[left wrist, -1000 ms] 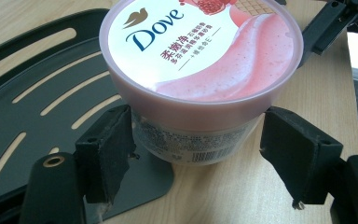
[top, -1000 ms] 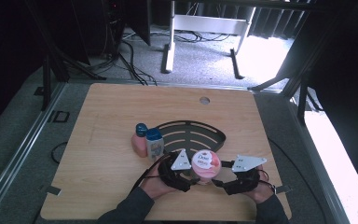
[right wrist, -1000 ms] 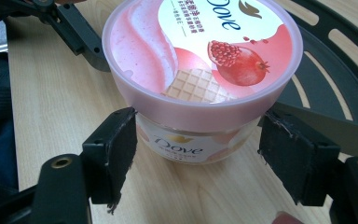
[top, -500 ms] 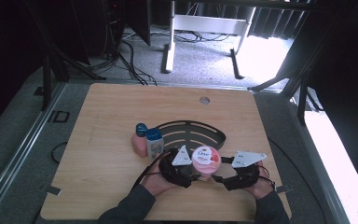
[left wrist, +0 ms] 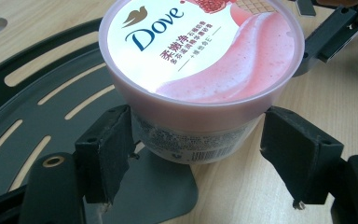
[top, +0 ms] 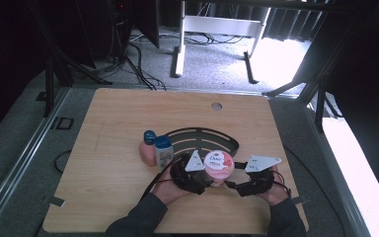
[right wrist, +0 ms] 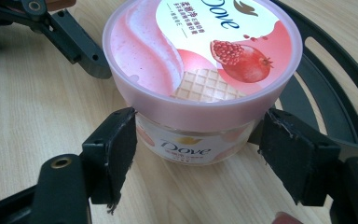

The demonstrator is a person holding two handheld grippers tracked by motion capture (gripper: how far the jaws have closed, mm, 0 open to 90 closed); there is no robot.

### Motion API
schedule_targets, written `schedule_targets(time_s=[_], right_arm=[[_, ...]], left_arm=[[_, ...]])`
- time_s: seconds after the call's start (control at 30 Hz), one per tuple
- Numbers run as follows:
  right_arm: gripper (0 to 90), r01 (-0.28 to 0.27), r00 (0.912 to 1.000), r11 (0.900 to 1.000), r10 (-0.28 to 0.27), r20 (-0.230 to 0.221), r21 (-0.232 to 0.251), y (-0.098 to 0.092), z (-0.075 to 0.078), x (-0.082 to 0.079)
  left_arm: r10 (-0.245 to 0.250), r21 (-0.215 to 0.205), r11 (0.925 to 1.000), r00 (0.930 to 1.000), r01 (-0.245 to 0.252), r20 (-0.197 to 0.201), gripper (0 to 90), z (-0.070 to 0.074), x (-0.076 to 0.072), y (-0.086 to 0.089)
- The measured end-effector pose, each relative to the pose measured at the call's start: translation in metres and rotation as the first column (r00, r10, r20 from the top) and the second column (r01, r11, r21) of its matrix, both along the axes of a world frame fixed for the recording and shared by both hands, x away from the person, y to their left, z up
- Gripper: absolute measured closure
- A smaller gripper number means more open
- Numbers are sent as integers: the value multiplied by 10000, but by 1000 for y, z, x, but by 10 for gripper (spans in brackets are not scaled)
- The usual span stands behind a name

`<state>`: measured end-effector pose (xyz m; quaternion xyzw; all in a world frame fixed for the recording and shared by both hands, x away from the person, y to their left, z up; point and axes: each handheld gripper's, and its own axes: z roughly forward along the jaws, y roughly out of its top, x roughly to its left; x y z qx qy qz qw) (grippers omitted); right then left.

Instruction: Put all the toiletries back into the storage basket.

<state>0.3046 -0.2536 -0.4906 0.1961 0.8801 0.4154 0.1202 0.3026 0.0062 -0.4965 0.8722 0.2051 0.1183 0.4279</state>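
Observation:
A pink Dove jar (top: 218, 165) with a pomegranate lid sits at the front of the table, at the near edge of a black slotted rack (top: 202, 133). My left gripper (top: 208, 180) comes at it from the left and my right gripper (top: 230, 183) from the right. In the left gripper view both pads of my left gripper (left wrist: 198, 154) press the sides of the jar (left wrist: 200, 51). In the right gripper view the pads of my right gripper (right wrist: 198, 154) clamp the jar (right wrist: 200, 51) the same way. I cannot tell whether the jar rests on the table or hangs just above it.
Left of the rack stand a pink bottle (top: 148, 150) and a clear bottle (top: 164, 153), both with blue caps. The wooden table (top: 103, 192) has a cable hole (top: 216, 106) near its far edge. Floor cables and stand legs lie beyond.
The jar and both grippers have shifted a little away from the person, towards the rack. The bottles and the rack have not moved.

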Motion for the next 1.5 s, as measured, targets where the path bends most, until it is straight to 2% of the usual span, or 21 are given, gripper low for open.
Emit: schedule_targets(time_s=[0.4, 0.43, 0.47, 0.53, 0.67, 0.8, 0.97, 1.03, 1.1, 1.5], right_arm=[[273, 62, 10000, 10000, -62, 59, 52, -3, 5, 9], [273, 42, 10000, 10000, -43, 83, 54, -3, 5, 10], [273, 42, 10000, 9997, -43, 37, 229, -4, 6, 12], [274, 23, 10000, 9996, -23, 8, 295, -6, 8, 14], [273, 129, 9999, 9993, -132, -80, -359, -3, 4, 20], [274, 83, 9999, 9994, -86, -86, -341, -3, 2, 22], [273, 30, 9999, 9992, -35, -145, -390, -1, 3, 24], [273, 18, 9999, 9993, -23, -124, -369, -1, 3, 25], [273, 44, 10000, 9997, -46, -75, -247, -1, 5, 25], [273, 118, 9999, 9997, -116, 68, -200, -2, 12, 32]], left_arm=[[277, -45, 9996, 9996, -277, 68, 255, 4, 6, -4], [333, 254, 9991, 9992, -338, 207, 255, 4, 6, -7], [343, 319, 9989, 9993, -348, 178, 254, 3, 7, -8], [345, 127, 9993, 9994, -345, -28, 257, 0, 10, -9], [410, 122, 9991, 9990, -408, -180, 257, -9, 16, -10], [473, 126, 9988, 9987, -470, -182, 257, -10, 17, -10], [588, -181, 9981, 9982, -590, -104, 256, -5, 16, -7], [591, -164, 9981, 9982, -591, -22, 257, -2, 16, -6], [626, -237, 9978, 9980, -627, -21, 257, 0, 17, -5], [906, -382, 9952, 9959, -905, 24, 257, 5, 22, -9]])
